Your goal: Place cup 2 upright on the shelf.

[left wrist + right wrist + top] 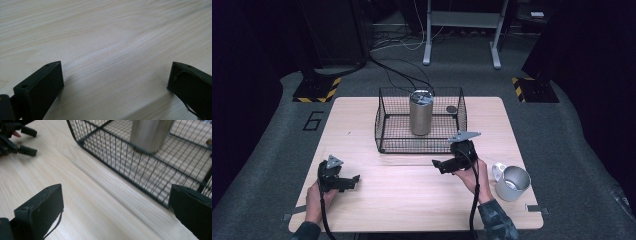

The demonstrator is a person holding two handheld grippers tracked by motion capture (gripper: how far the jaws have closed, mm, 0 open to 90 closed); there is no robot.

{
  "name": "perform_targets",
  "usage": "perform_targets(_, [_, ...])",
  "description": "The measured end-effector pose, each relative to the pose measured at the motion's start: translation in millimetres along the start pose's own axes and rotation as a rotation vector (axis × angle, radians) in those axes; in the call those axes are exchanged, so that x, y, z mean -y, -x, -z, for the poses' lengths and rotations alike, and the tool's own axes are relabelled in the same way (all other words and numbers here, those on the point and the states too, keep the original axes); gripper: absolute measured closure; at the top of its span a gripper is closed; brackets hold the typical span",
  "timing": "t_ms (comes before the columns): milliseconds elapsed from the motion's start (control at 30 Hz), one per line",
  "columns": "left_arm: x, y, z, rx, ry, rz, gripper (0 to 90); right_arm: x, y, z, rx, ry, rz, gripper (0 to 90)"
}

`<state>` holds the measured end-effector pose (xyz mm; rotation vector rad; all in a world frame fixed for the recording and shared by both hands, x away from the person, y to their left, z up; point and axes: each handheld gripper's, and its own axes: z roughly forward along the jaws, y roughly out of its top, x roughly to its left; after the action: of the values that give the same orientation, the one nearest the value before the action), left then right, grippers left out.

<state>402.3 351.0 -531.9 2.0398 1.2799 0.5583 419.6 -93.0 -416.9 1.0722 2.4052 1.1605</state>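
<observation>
Wooden table (412, 185): my right gripper (443, 165) is spread, empty, probably between placements; steel mug (511, 183) behind it needs a turn-back.

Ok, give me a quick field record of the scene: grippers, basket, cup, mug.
left gripper: open, nothing held, low over the pale wooden table, near-left
right gripper: open, nothing held, just in front of the basket
black wire basket: at the far middle of the table
tall brushed-metal tumbler: upright inside the basket, lid on
small dark round object: inside the basket, right of the tumbler
silver metal mug: on the table, near-right, outside the basket
</observation>
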Motion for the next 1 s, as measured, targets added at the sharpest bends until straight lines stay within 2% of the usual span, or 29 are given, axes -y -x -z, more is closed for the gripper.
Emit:
perform_targets(133, [-0.2, -0.2, 0.4, 0.001, -0.005, -0.002, 0.0, 22.8, -0.1, 4.0, 0.01, -0.011, -0.027, 0.0])
perform_targets(267, [-0.2, -0.3, 0.2, 0.001, -0.003, -0.003, 0.0, 42.5, 1.5, 13.8, 0.022, -0.017, -0.053, 4.3])
perform_targets(500, [-0.3, -0.3, 0.3, 0.001, -0.003, -0.003, 0.0, 61.6, 8.1, 45.1, 0.069, 0.023, -0.086, 2.8])
perform_targets(767, [-0.3, -0.1, 0.1, 0.002, -0.002, -0.001, 0.0, 76.8, 26.1, 88.3, 0.17, 0.069, -0.123, 0.6])
perform_targets(1000, [-0.3, 0.1, 0.1, 0.0, 0.0, 0.002, 0.0, 90.0, 48.6, 123.2, 0.269, 0.094, -0.177, 0.0])
